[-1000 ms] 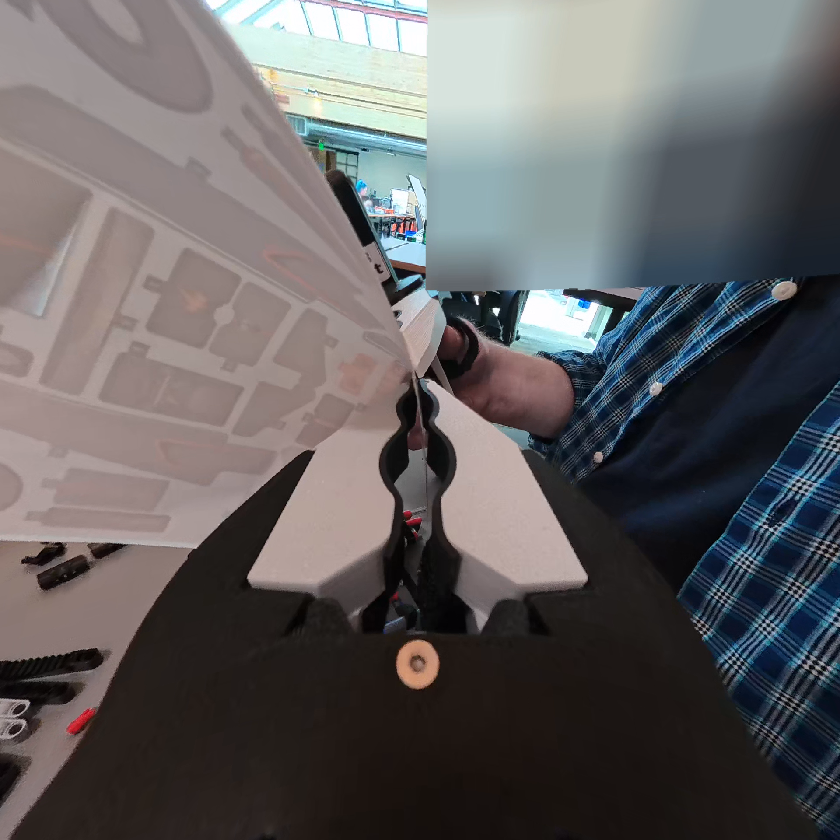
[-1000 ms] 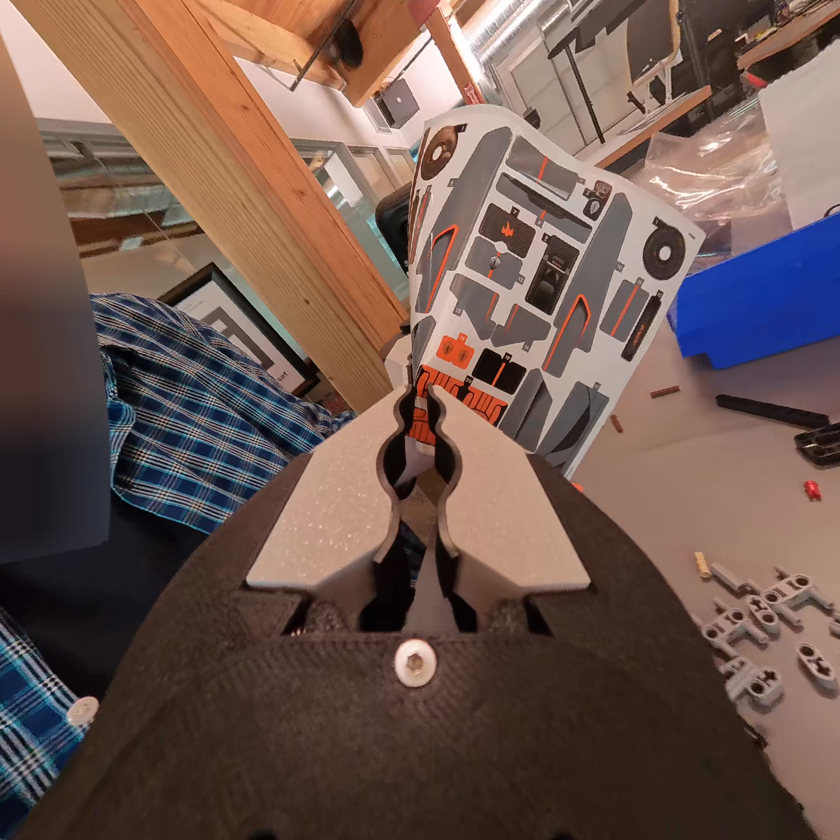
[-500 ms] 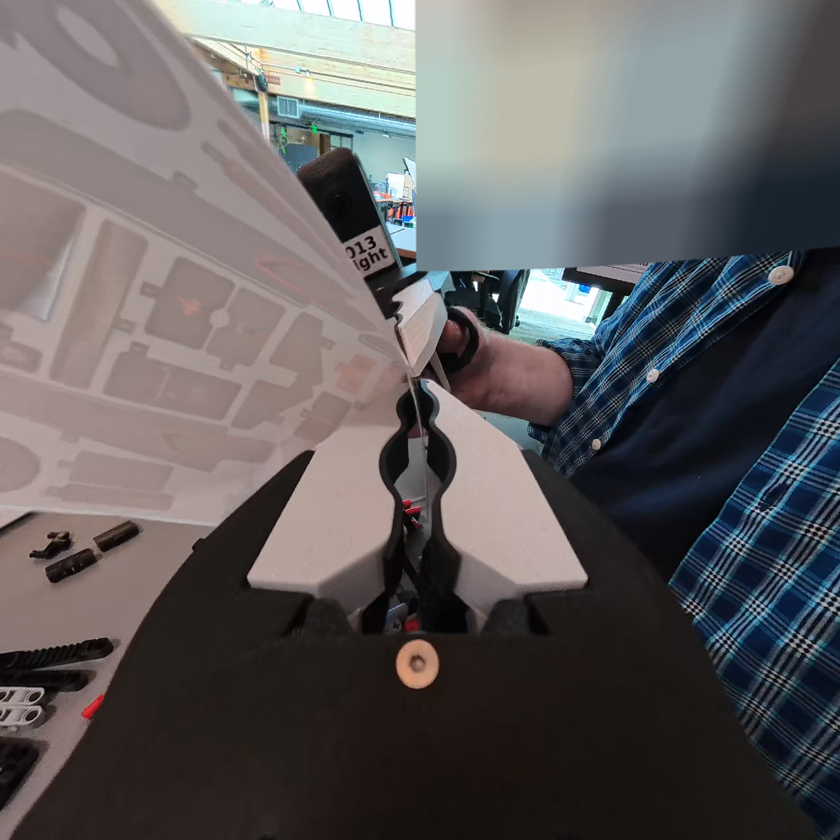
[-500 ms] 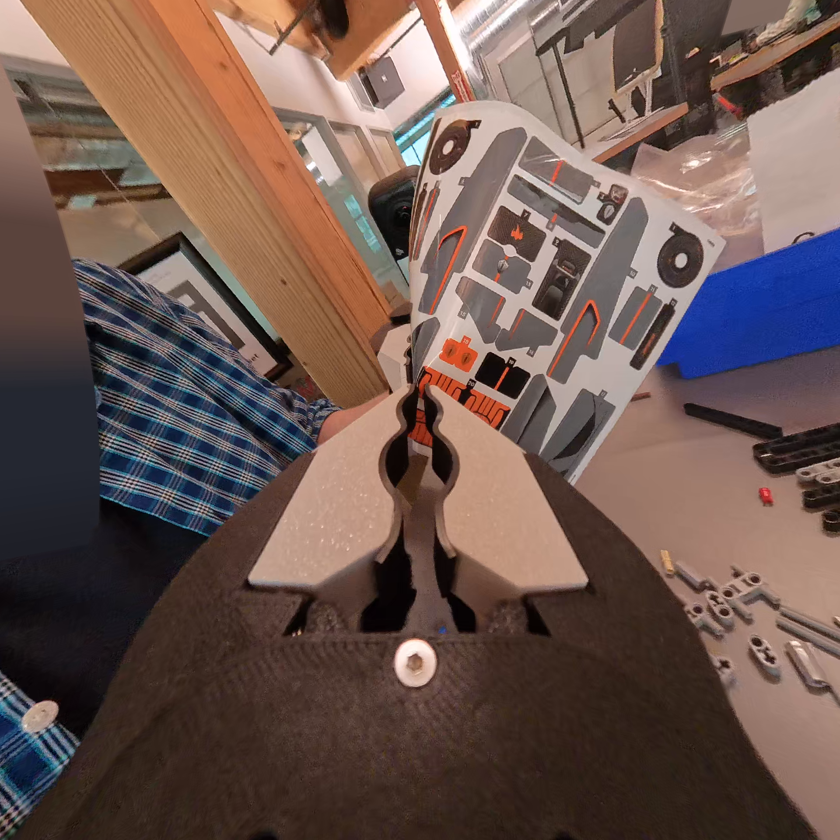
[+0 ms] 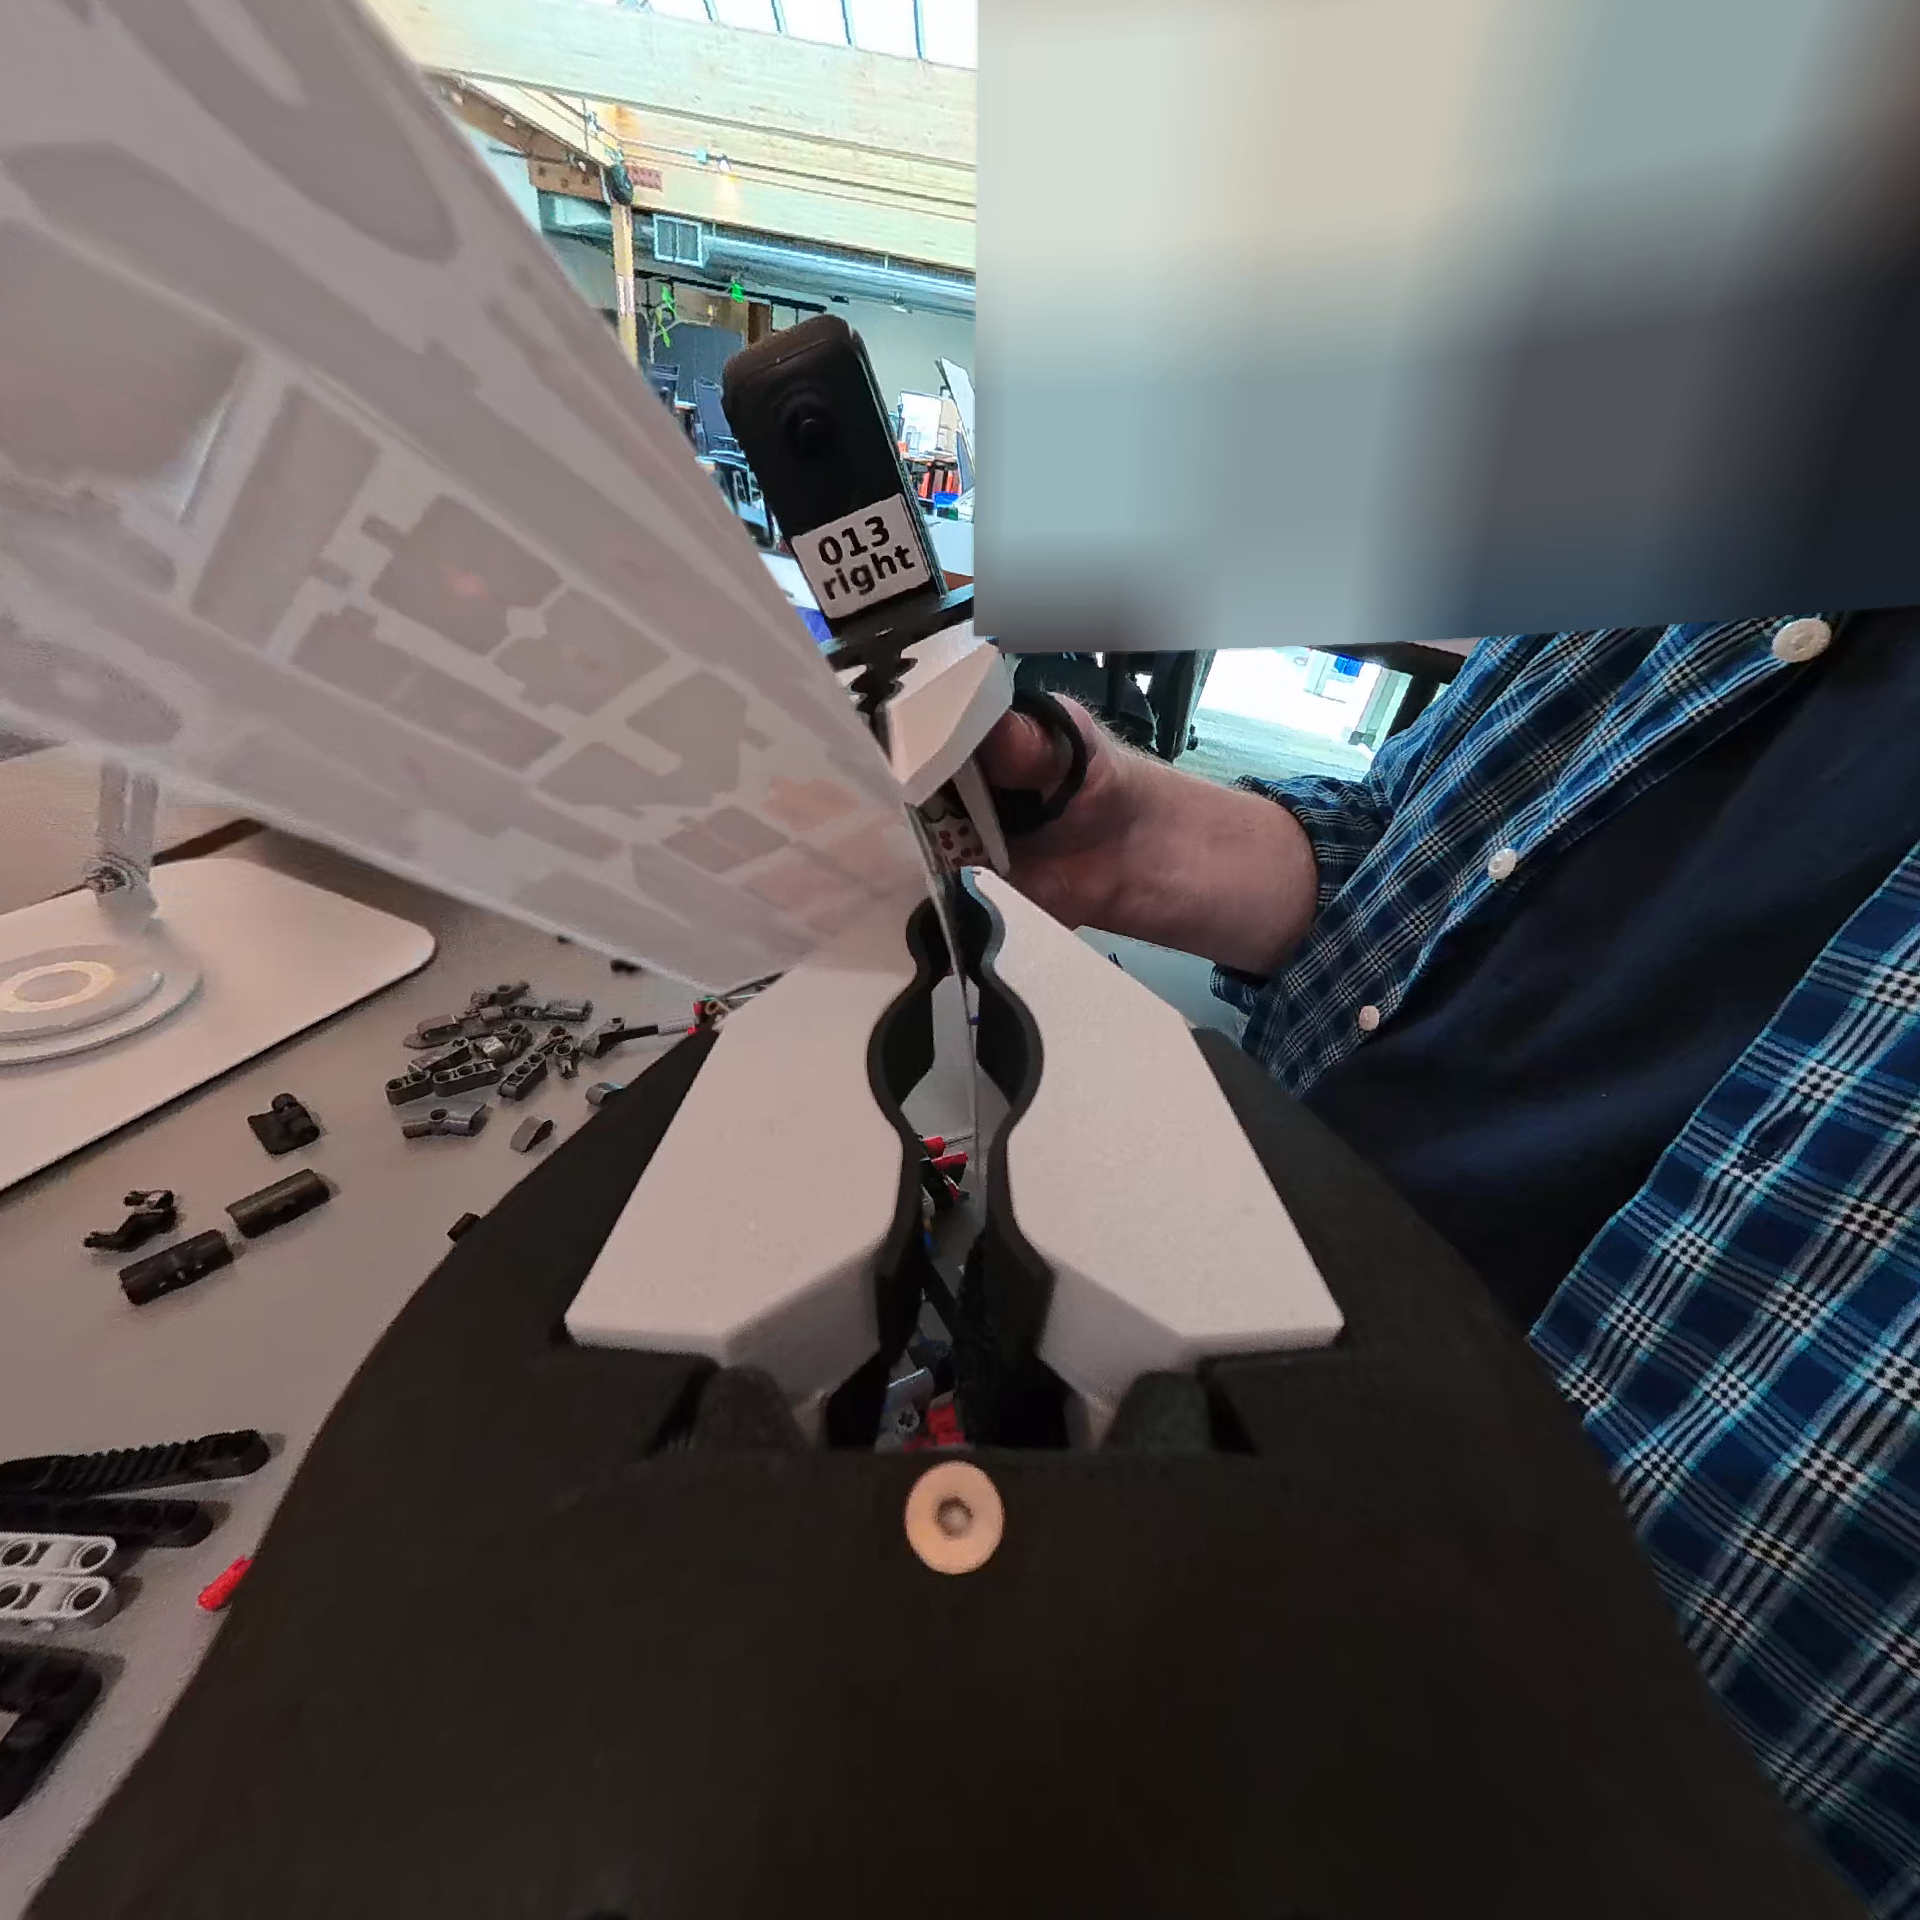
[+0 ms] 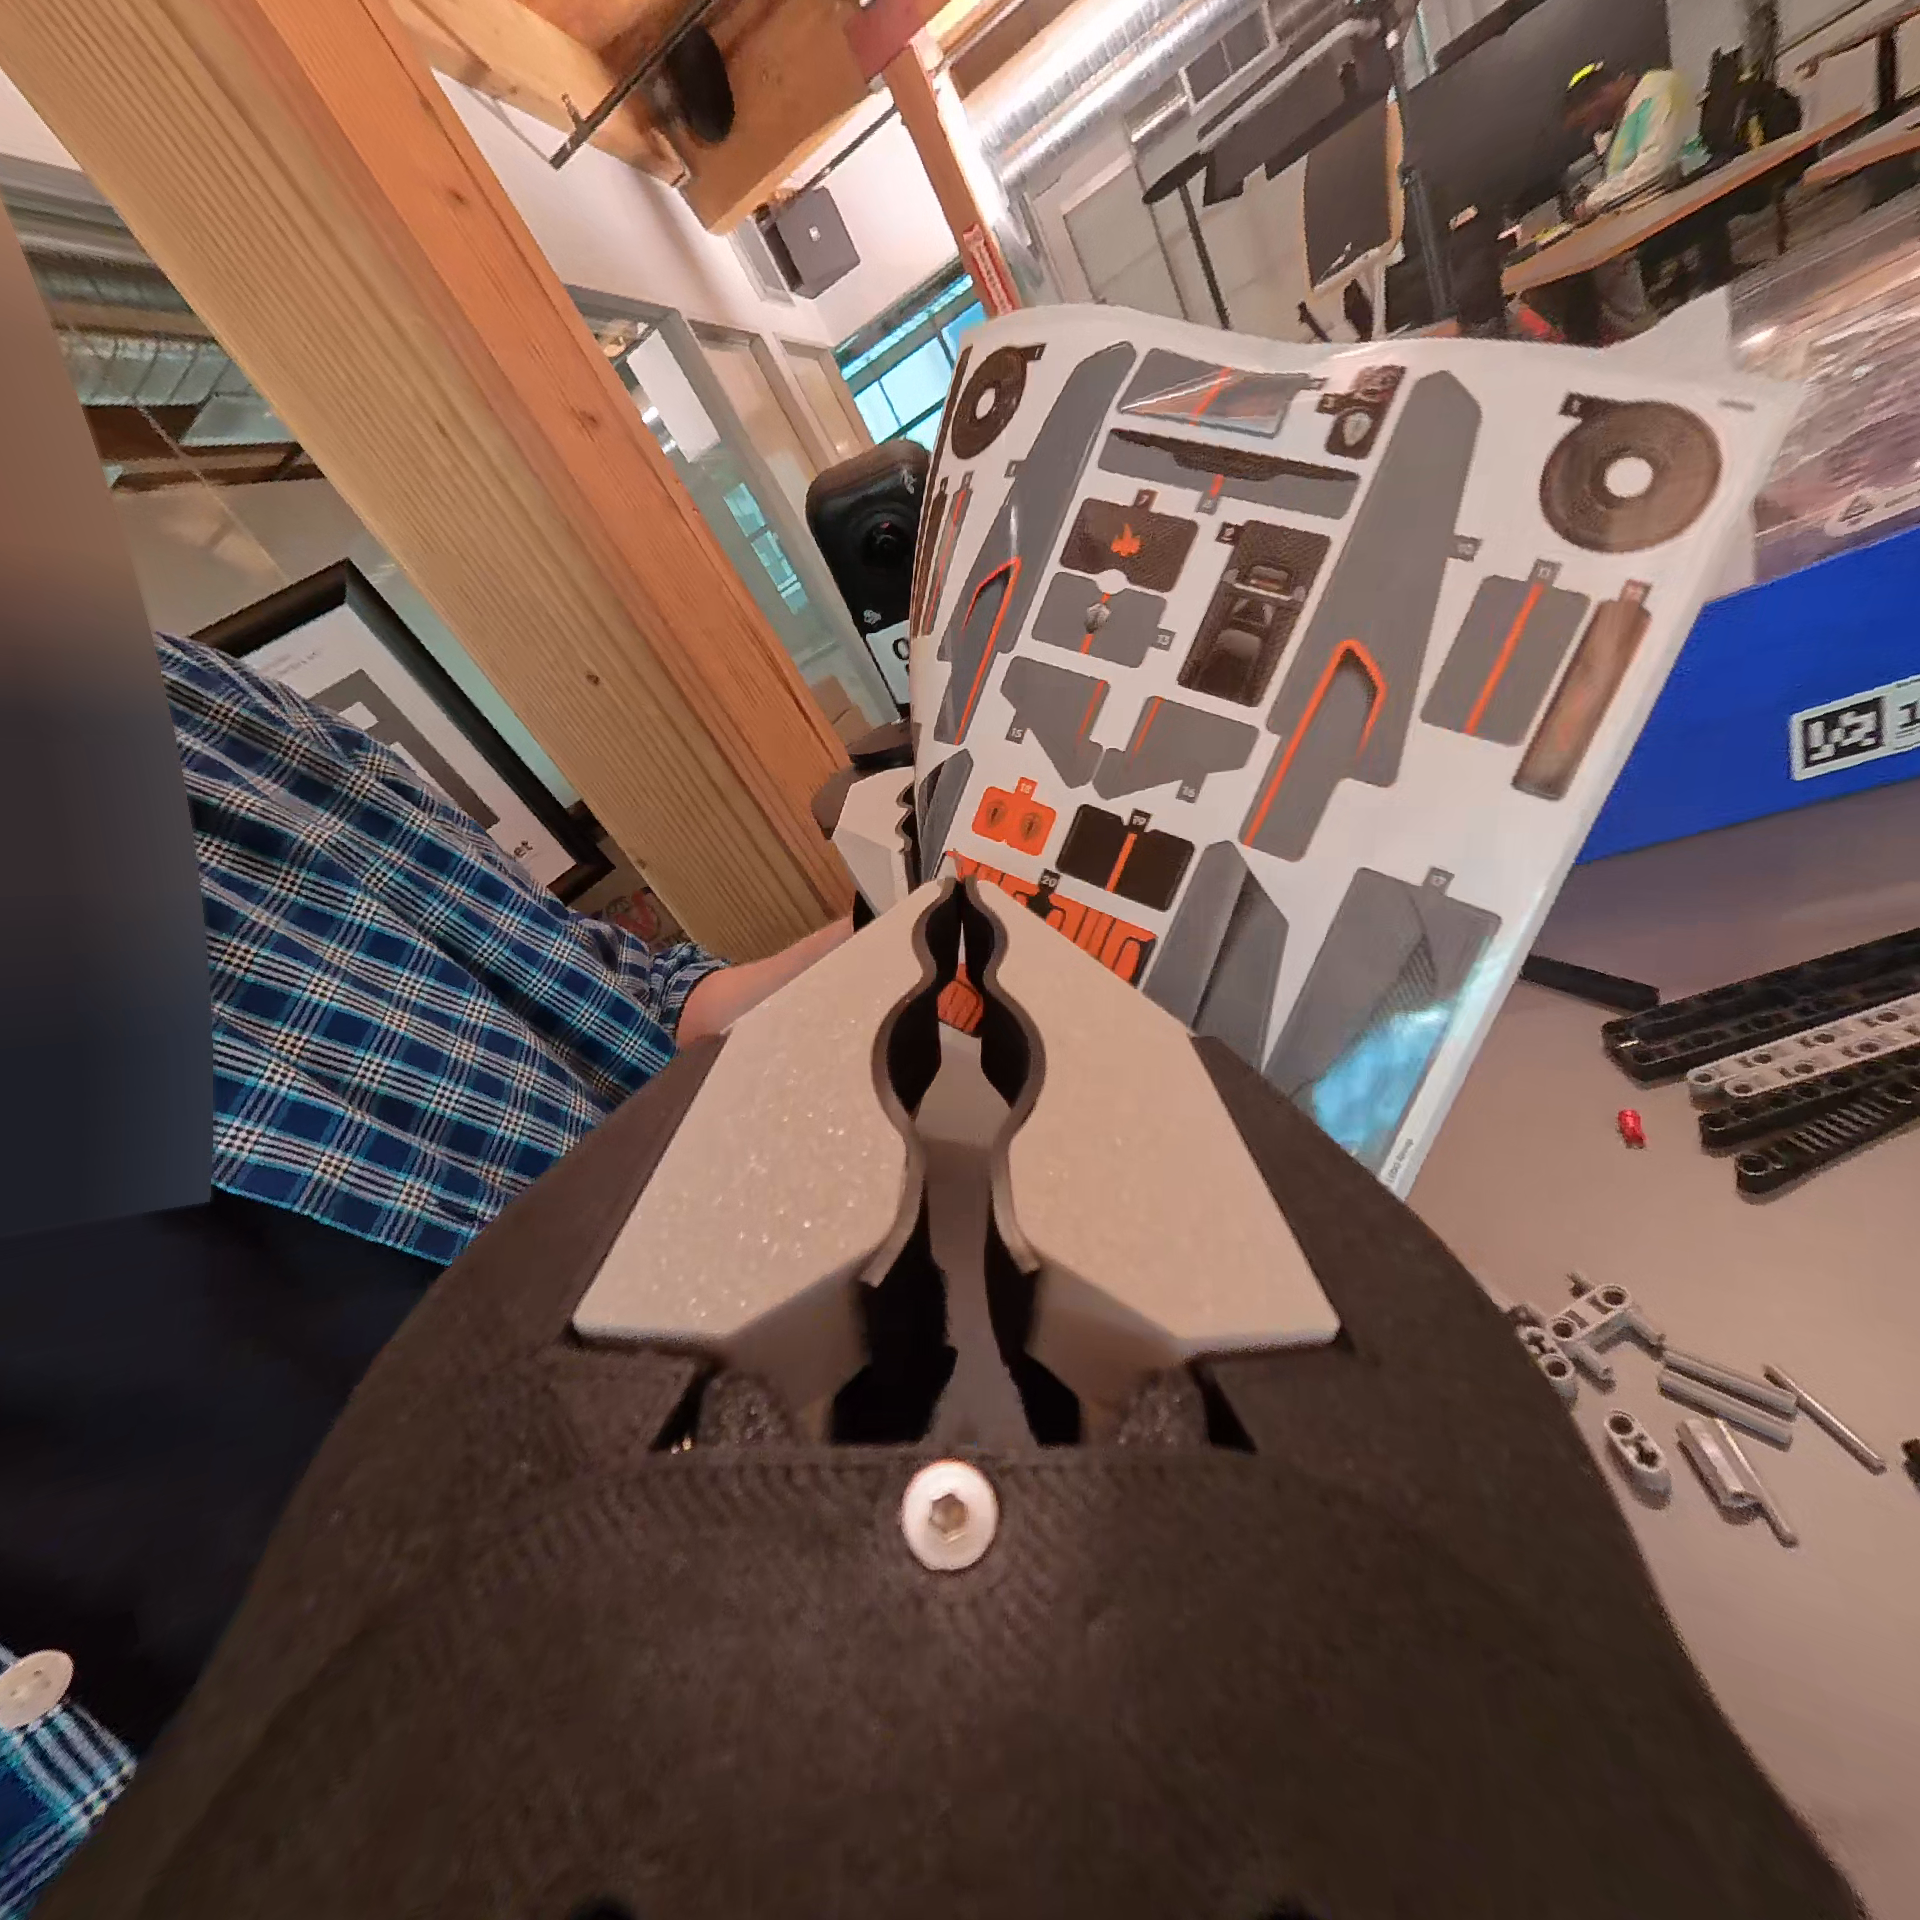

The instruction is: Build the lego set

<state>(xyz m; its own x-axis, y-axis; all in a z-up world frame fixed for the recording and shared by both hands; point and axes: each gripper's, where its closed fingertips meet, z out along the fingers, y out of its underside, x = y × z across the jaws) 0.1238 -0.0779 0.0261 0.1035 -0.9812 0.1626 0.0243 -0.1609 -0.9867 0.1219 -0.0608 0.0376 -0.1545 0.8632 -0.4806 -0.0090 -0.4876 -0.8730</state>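
- Left wrist view: my left gripper (image 5: 954, 914) has its jaws clamped together on the bottom edge of the sticker sheet (image 5: 416, 582). The sheet rises up and to the left, showing me its pale back with the sticker shapes faintly visible through it.
- Just past my tips, the right gripper (image 5: 940, 821) pinches the same edge, held by a hand (image 5: 1122, 821) with a blue plaid sleeve (image 5: 1558, 831).
- Below the sheet, on the grey worktop (image 5: 312, 1278), lies a scatter of small grey lego pieces (image 5: 488, 1060). Nearer are dark connectors (image 5: 275, 1200), with long black beams (image 5: 135, 1455) at the left edge. A white lamp base (image 5: 156, 987) sits farther back.
- Right wrist view: my right gripper (image 6: 958, 891) also has its jaws pressed shut on the sheet's lower edge, at the orange stickers. The printed side (image 6: 1299, 675) faces me, with grey, black and orange shapes, and it stands curved above the worktop (image 6: 1558, 1247).
- The left gripper (image 6: 883, 842) meets the sheet just beyond my tips.
- To the right lie black and grey beams (image 6: 1787, 1070), a tiny red pin (image 6: 1632, 1127) and loose grey connectors (image 6: 1662, 1392). A blue bin (image 6: 1766, 727) stands behind the sheet.
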